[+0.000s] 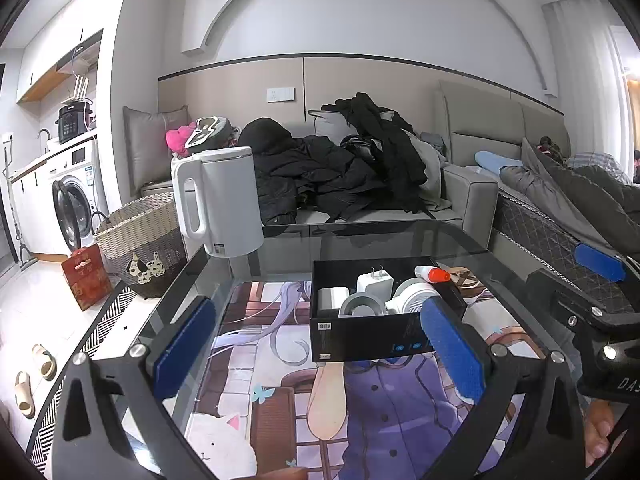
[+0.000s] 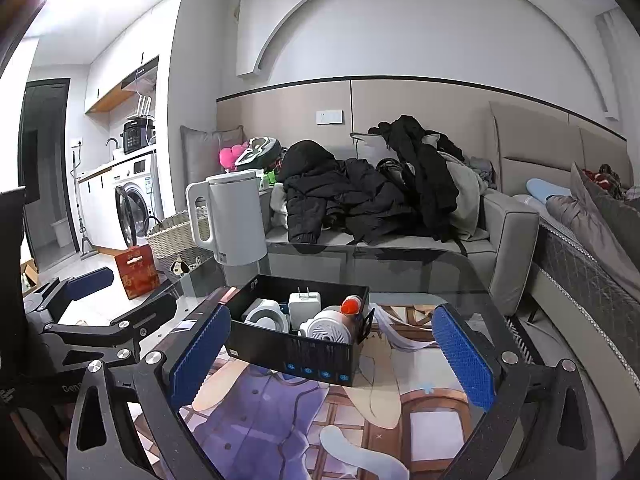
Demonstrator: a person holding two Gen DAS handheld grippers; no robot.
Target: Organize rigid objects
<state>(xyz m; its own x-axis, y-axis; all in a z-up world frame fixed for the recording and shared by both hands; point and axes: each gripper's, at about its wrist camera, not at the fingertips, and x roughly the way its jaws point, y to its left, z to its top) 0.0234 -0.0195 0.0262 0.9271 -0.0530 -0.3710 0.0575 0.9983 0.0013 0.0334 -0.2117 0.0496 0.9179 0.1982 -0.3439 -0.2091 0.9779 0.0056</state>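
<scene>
The glass table (image 1: pixel 400 240) at frame centre is glossy and reflective. On it, the black box (image 1: pixel 360 340) looks like matt cardboard, the white kettle (image 1: pixel 224 208) smooth plastic. At left, the basket (image 1: pixel 140 232) is woven wicker. Gripper pads (image 2: pixel 464 356) show ribbed blue rubber.

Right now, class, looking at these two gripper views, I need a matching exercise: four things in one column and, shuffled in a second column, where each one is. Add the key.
Things
1. white kettle
2. white charger plug
3. wicker basket
4. black coats

Places
A. on the floor beside the table
B. piled on the grey sofa
C. at the glass table's far corner
D. inside the black box

Pairs: 1-C, 2-D, 3-A, 4-B
</scene>
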